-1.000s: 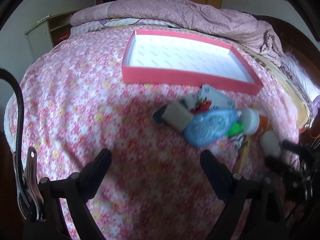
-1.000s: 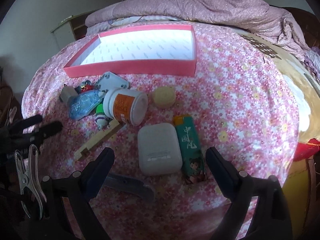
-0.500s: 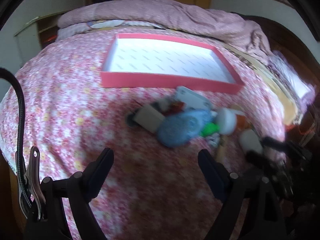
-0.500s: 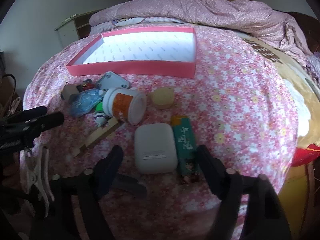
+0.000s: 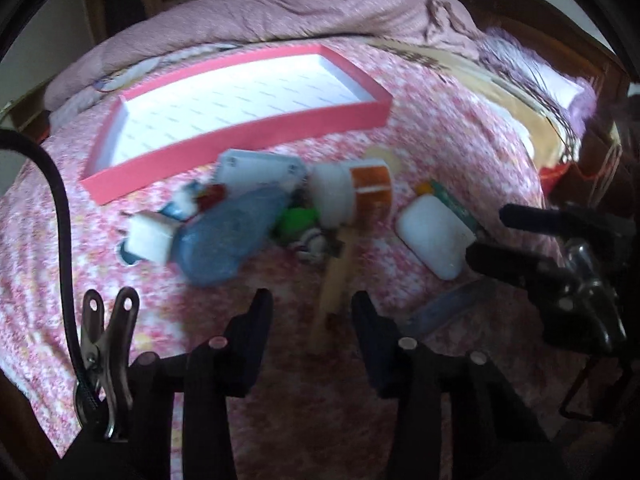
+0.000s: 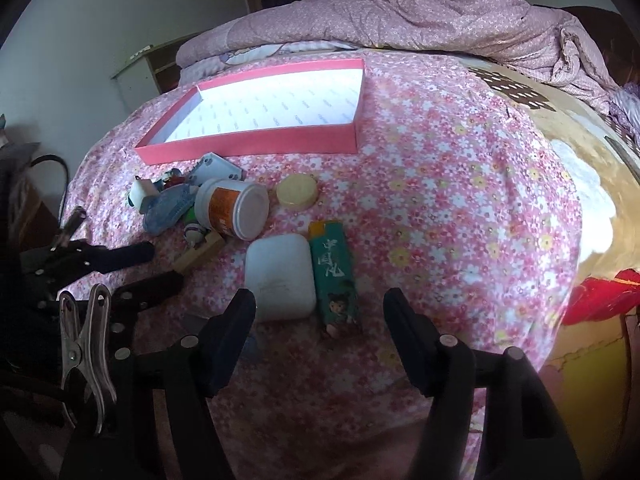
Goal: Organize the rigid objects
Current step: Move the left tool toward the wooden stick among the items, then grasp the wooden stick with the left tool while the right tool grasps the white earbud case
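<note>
Closing now, left gripper (image 5: 312, 304) has black plastic jaws narrowed around the near end of a flat wooden stick (image 5: 334, 276), pads not pressing it as far as the blurred left wrist view shows. Right gripper (image 6: 320, 312) also closing, jaws wide, nothing clamped; the near ends of a white rounded case (image 6: 280, 276) and a green printed lighter (image 6: 334, 276), lying side by side and touching, sit just ahead of and between its fingertips. Beyond the stick, a cluttered heap: white plastic jar with orange label (image 6: 232, 210) on its side, translucent blue teardrop-shaped plastic item (image 5: 230, 236), small white cube-like block (image 5: 150, 236), green bit (image 5: 298, 220), grey-blue flat plate with corner holes (image 5: 260, 168). Round pale yellow lid (image 6: 298, 192) lies apart, right of the jar. Grey flat tool (image 5: 452, 308) lies near the case, close to the right gripper's fingers. Farther back, shallow rectangular pink-walled tray (image 6: 248, 144) with white patterned floor, nothing in it. All rests on soft pink floral bedspread (image 6: 460, 200); rumpled mauve quilt (image 6: 400, 16) at the far end.
</note>
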`<control>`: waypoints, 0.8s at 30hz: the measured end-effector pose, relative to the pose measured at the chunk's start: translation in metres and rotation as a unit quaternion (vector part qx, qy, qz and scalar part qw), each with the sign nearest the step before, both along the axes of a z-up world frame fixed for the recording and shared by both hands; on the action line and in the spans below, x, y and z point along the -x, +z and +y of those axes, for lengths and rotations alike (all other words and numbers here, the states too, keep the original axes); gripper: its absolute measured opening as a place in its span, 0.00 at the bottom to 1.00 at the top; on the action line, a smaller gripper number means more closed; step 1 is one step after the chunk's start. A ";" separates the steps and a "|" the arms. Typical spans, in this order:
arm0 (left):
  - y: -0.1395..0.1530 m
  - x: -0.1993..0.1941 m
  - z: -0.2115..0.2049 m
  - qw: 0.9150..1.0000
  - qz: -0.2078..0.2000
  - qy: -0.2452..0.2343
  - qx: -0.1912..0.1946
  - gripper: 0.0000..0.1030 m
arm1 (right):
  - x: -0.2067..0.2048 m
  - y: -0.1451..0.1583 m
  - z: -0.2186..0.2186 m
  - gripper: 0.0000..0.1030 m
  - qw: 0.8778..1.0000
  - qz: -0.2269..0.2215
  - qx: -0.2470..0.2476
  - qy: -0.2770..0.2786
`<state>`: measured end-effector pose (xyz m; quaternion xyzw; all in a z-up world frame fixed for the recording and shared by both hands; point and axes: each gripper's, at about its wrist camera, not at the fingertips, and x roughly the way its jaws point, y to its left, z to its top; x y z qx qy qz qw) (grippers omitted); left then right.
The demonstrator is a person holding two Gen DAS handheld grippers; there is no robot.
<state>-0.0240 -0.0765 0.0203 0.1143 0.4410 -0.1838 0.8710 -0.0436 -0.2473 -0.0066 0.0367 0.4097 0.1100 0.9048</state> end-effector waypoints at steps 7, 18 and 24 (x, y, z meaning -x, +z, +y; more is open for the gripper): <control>-0.008 -0.005 -0.016 1.000 -0.010 -0.016 -0.018 0.42 | -0.003 -0.006 -0.001 0.66 1.000 0.005 -0.011 0.010; -0.001 -0.001 -0.007 1.000 -0.020 -0.016 -0.002 0.11 | 0.001 -0.005 0.000 0.66 1.000 0.000 -0.017 0.006; 0.007 0.003 0.026 0.999 -0.018 0.022 0.033 0.11 | 0.005 0.005 0.013 0.66 0.999 -0.016 -0.020 0.021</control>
